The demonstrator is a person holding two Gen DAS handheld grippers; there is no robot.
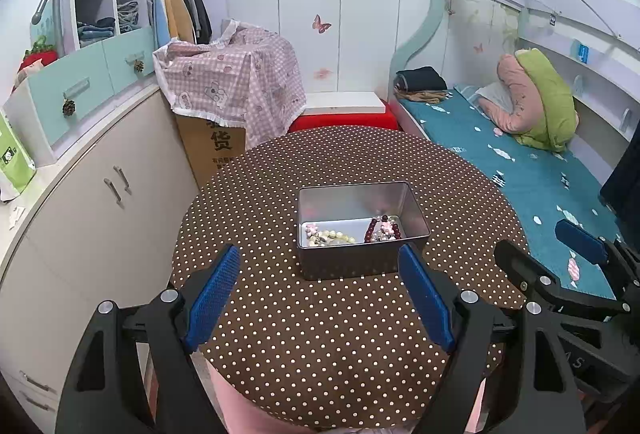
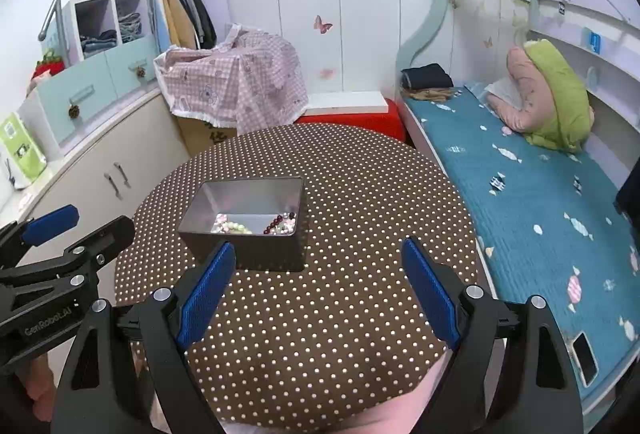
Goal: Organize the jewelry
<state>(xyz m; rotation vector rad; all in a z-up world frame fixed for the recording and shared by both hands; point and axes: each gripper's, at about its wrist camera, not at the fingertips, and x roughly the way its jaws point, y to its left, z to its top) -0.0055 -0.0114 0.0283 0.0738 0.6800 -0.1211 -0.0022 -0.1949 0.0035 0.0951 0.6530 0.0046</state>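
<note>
Left gripper (image 1: 320,290): jaws wide apart, holding nothing, hovering at the table's 6 o'clock edge.
Tin (image 1: 362,266): on the table (image 1: 320,354), dead ahead at 12 o'clock.
Pearls (image 1: 334,236): inside the tin, left.
Red beads (image 1: 380,228): inside the tin, right.
Right gripper (image 2: 318,286): jaws wide apart, empty; tin at 11 o'clock.
Progress: no jewelry seen outside the tin; likely nearly finished.

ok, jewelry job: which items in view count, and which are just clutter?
Job:
metal tin
pearl bracelet
dark red bead bracelet
both hand-held grippers, left and right, open, empty

Clutter:
cardboard box
checked cloth
pillows
phone on bed
</note>
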